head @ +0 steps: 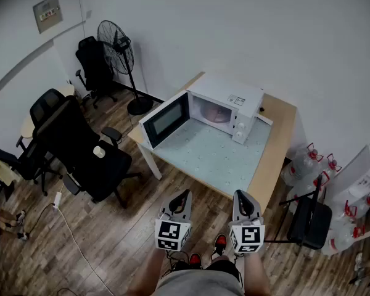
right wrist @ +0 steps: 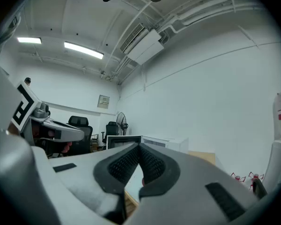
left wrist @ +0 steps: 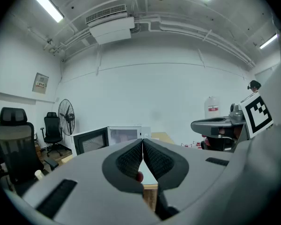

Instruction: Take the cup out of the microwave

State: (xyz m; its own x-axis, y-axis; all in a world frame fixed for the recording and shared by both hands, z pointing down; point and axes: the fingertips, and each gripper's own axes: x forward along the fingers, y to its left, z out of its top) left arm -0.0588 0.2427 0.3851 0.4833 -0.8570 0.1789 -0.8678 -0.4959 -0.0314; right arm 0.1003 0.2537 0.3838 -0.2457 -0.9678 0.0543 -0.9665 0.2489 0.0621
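Head view first, from close to you and then outward. You are holding the left gripper and the right gripper low in front of you, above your red shoes. They are well apart from the table.

The left gripper view shows its two jaws pressed together at the tips, with nothing between them. The right gripper view shows the same: jaws together and nothing held. So both of your grippers are empty.

Farther out is the table, and at its far end sits the white microwave. The microwave door hangs wide open to the left, so that step looks done. The inside glows a soft pink.

Now the cup. You are meant to take it out of the microwave, but I cannot see a cup in there from here. The inside is small in the picture and hard to make out. Off to your left, a small pale round thing sits on the seat of a black office chair. It might be a cup, but it is too small for me to be sure.

I think one of two things is true. Either the cup is in the microwave and you have yet to walk up, reach in and grab it, or it is already out. These pictures do not tell me which.
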